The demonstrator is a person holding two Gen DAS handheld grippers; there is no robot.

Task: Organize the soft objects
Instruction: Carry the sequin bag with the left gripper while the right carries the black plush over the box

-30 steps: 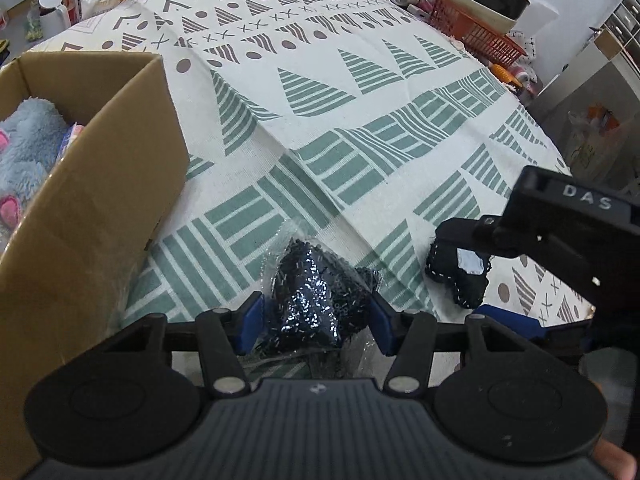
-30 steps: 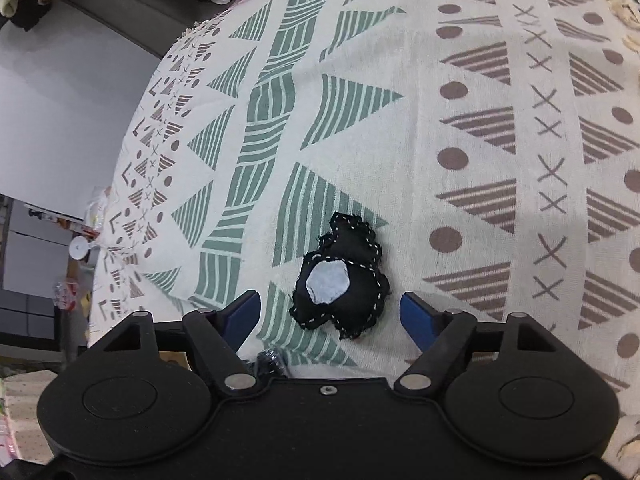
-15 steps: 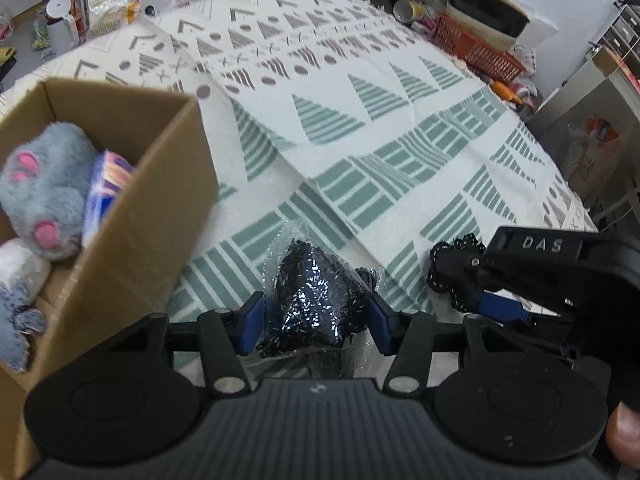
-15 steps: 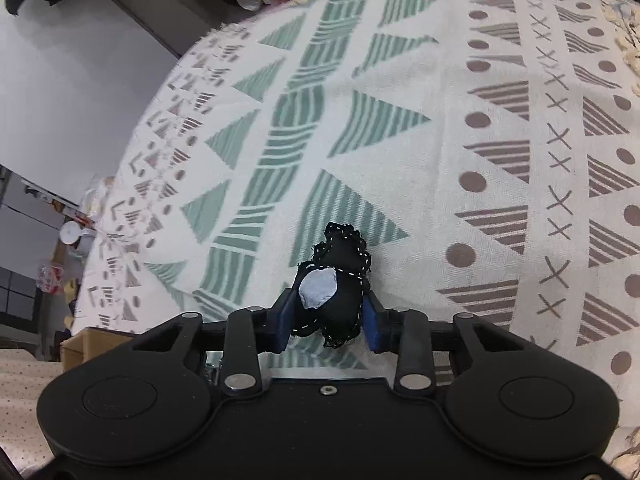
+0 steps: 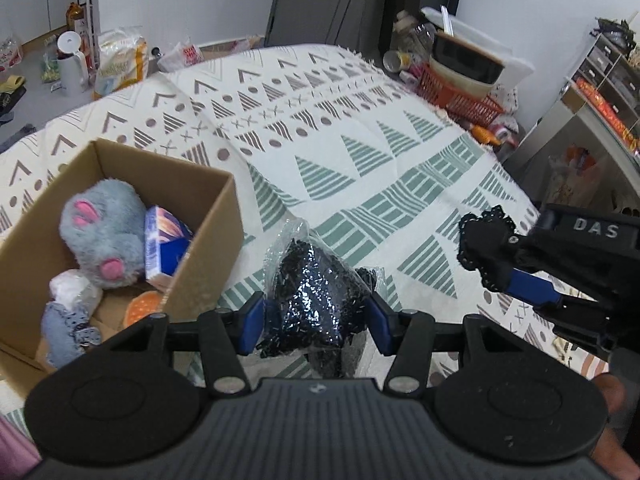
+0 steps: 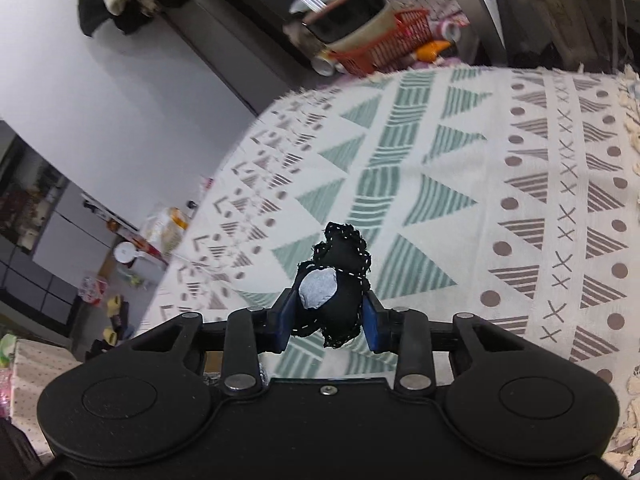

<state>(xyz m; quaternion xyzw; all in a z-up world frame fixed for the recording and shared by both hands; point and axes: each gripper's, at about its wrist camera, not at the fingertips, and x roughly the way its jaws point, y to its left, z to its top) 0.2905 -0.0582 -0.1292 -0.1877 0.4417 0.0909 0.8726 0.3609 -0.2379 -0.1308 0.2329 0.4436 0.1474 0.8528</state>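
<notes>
**Above the patterned cloth, both claws lifted with their loads**

Over the cloth-covered surface [image 5: 360,148] I now hold both catches clear of the fabric. A second ago my right claw [image 6: 329,314] stood apart around the small black stitched toy [image 6: 334,280] as it lay on the cloth; now it is clamped on that toy and has raised it. My left claw [image 5: 316,320] stays clamped on the crinkly bag of black shreds [image 5: 316,292] and has risen too, so the open cardboard box [image 5: 200,248] shows its contents: a grey plush mouse [image 5: 102,232] among other soft things. I judge both pickups done; what remains is carrying each load leftward and releasing it inside the box, the bag being nearer.
</notes>
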